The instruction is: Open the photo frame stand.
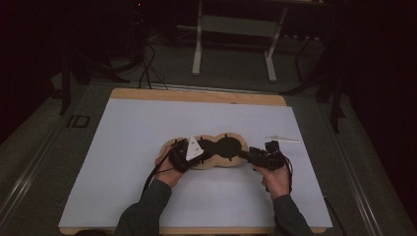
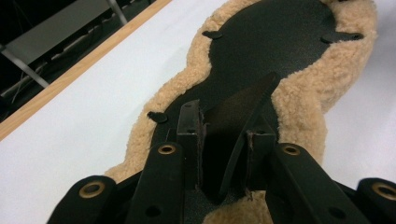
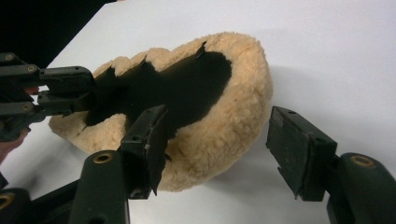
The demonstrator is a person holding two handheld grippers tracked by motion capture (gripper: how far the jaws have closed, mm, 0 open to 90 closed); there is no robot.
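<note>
Fleece-edged, black-centred insole (image 1: 216, 150) lies near the middle of the white table (image 1: 123, 147), closer to its near edge. We judge it light and floppy; grip the rim. Left gripper (image 2: 224, 133) clamps a raised black flap. Right gripper (image 3: 219, 149) stands apart around the other end.

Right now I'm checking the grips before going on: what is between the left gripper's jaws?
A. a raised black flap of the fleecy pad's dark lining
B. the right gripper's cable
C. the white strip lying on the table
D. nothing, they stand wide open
A: in the left gripper view, the left gripper has its jaws pressed on a black flap lifted from the fleecy pad.
</note>
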